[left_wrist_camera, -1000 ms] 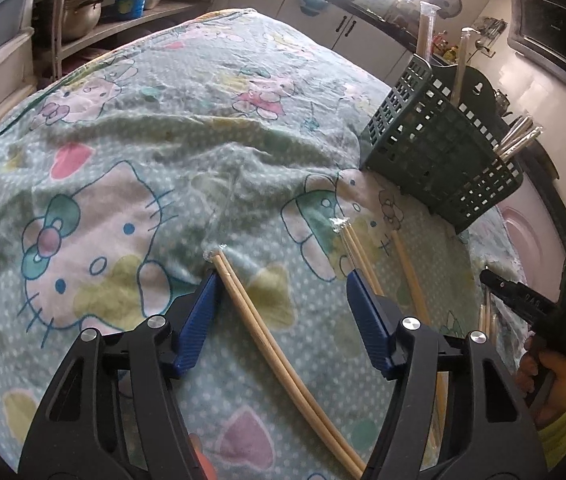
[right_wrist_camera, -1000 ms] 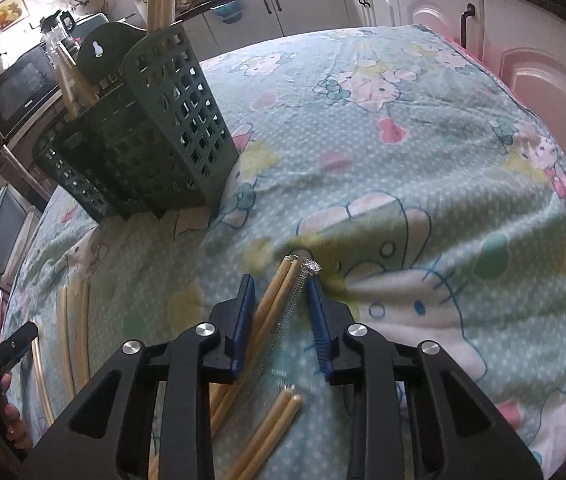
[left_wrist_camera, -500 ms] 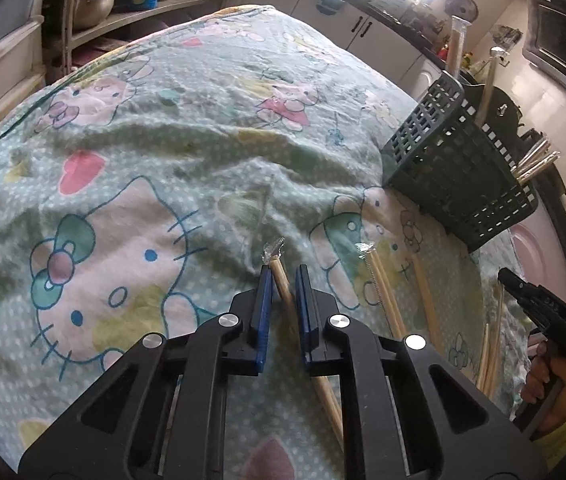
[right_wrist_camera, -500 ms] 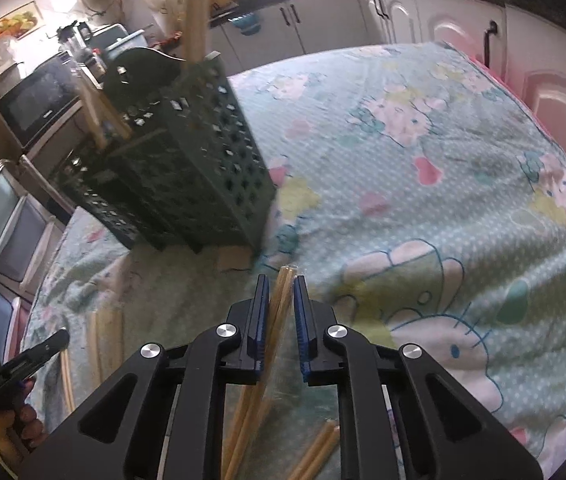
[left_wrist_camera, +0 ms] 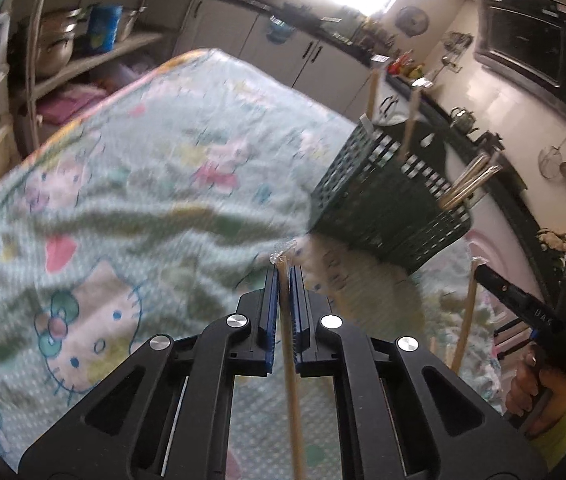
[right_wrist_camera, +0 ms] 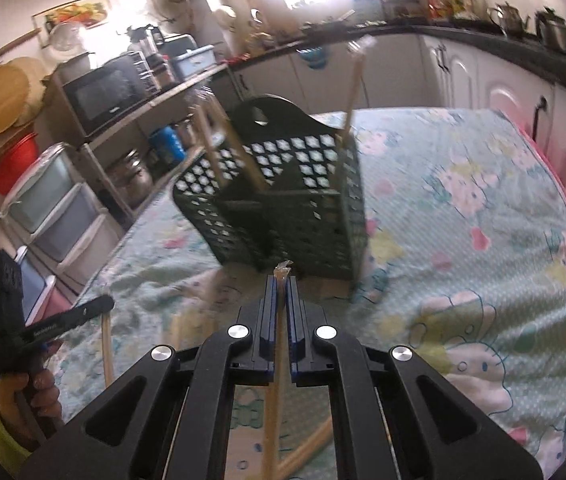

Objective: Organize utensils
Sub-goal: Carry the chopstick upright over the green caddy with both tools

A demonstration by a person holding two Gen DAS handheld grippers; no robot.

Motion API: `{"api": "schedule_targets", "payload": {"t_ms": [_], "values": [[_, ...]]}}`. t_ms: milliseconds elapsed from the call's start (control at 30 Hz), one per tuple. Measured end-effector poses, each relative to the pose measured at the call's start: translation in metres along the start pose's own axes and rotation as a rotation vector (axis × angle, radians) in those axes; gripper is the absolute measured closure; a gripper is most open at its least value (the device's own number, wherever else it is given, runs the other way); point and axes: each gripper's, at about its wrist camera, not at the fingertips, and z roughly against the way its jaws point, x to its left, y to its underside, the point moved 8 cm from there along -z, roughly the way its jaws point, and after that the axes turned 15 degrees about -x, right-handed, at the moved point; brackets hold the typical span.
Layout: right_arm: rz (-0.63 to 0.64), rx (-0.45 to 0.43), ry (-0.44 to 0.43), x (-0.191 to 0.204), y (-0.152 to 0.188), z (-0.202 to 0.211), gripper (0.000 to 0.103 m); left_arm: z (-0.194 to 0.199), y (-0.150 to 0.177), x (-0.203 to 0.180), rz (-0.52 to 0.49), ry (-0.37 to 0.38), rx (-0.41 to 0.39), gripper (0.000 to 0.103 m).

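Left wrist view: left gripper pinched on wrapped chopsticks, lower centre — light, stiff, slippery in their film; grip near the upper end. Right gripper likewise clamps a wrapped pair. Green basket — mid-frame, beyond both.

I am looking at a mint-green cloth dotted white, showing pink and yellow cartoon cats. The basket is showing dark green lattice. My chopsticks are pale tan between blue pads.
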Motion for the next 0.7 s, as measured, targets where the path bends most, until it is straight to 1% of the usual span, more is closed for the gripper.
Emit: {"api": "schedule_targets", "payload": {"t_ms": [267,400,700], "values": [[0.064,-0.073,-0.040,0.032,-0.025,0.018,0.098,0.012,-0.039,-0.032,-0.056,0.056,-0.082,0.102],[0.089,-0.110,-0.043,0.040,-0.034,0.024,0.098,0.017,-0.058,-0.046,-0.072,0.081,-0.120,0.102],[0.089,-0.193,-0.068,0.049,-0.058,0.032,0.099,0.024,-0.107,-0.089,-0.132,0.136,-0.231,0.102]]}}
